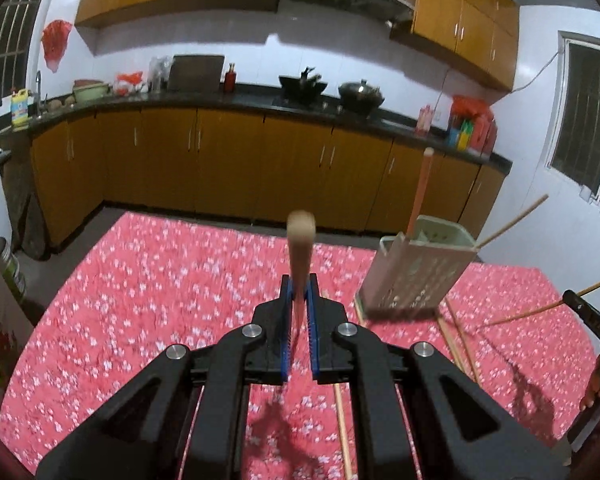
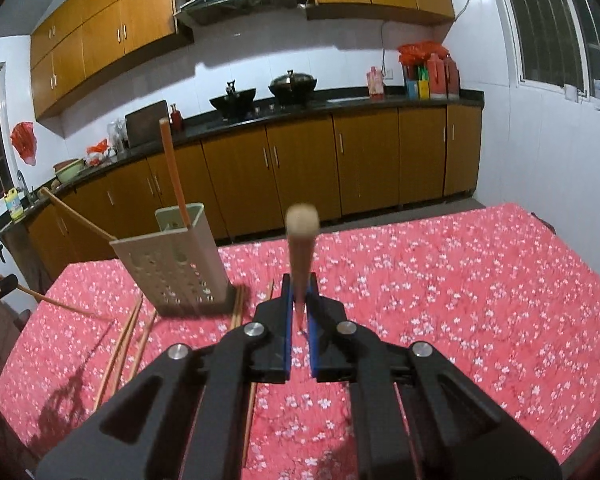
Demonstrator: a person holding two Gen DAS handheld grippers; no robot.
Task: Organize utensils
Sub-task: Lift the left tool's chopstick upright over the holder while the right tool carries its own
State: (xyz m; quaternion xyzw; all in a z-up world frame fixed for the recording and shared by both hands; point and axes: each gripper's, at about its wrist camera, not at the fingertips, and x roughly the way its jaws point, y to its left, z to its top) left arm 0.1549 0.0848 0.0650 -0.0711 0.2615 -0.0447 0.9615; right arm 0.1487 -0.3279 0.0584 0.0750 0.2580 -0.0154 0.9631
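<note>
My left gripper [image 1: 299, 286] is shut on a wooden chopstick [image 1: 300, 248] that points forward and up. My right gripper [image 2: 299, 286] is shut on another wooden chopstick [image 2: 301, 248], also end-on to the camera. A pale green perforated utensil holder [image 1: 416, 268] stands on the table, right of the left gripper; it also shows in the right wrist view [image 2: 180, 260], left of the right gripper. An orange chopstick [image 2: 174, 172] stands in it and a second one [image 1: 512, 220] leans out of it. Several loose chopsticks [image 2: 128, 336] lie on the cloth beside the holder.
The table has a red flowered cloth [image 1: 160, 280]. Behind it run brown kitchen cabinets [image 1: 220, 160] with woks on a dark counter. The right gripper's edge [image 1: 592, 320] shows at the far right of the left wrist view.
</note>
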